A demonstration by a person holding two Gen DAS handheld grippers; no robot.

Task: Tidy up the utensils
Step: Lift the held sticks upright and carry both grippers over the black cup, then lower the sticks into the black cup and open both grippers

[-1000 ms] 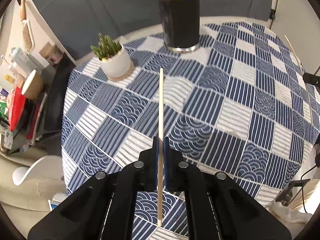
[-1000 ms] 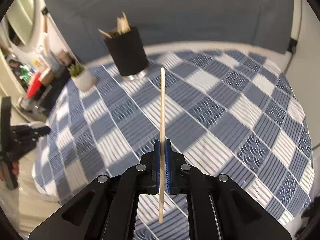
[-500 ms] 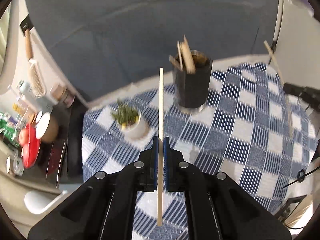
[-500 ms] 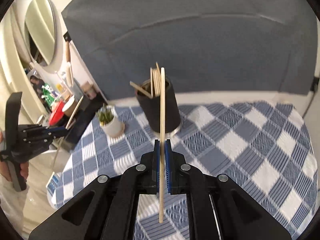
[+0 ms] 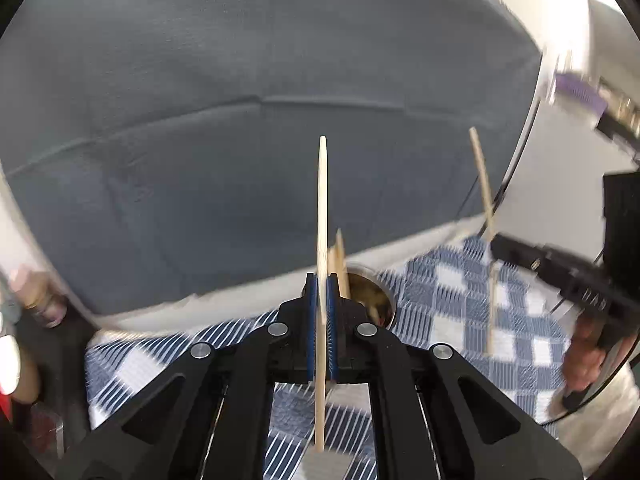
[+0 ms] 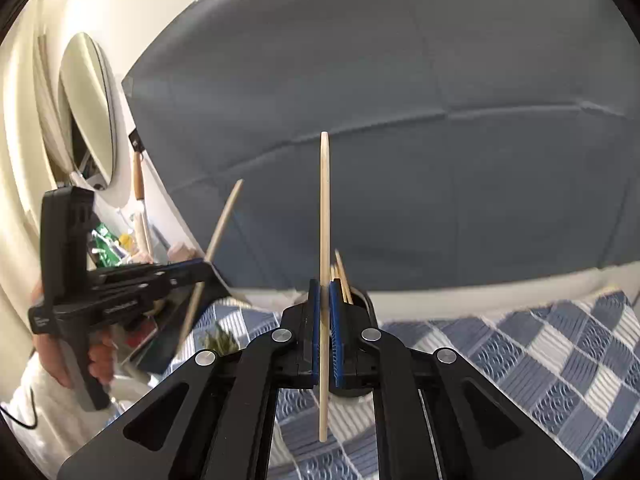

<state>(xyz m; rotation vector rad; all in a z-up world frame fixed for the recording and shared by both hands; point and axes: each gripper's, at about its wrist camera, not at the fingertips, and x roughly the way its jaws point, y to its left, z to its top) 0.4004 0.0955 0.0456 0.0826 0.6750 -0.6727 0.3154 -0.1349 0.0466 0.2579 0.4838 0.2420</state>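
My left gripper [image 5: 321,284] is shut on a pale wooden chopstick [image 5: 322,208] that stands upright between its blue pads. Just behind the fingers shows the rim of the dark utensil holder [image 5: 370,300] with chopstick tips sticking out. My right gripper [image 6: 325,292] is shut on a second wooden chopstick [image 6: 325,208], also upright, and the holder [image 6: 366,300] sits close behind its jaws, mostly hidden. Each gripper shows in the other's view: the right one [image 5: 494,242] at the right edge, the left one [image 6: 206,266] at the left, each with its chopstick.
The round table has a blue and white checked cloth [image 6: 540,344]. A small potted plant [image 6: 220,340] stands left of the holder. A grey sofa back [image 5: 240,120] fills the background. A cluttered shelf and an oval mirror [image 6: 88,108] are at the left.
Both grippers rose and moved toward the holder with their chopsticks, tilting up. The holder went from far back on the table to just behind the fingers in both views.
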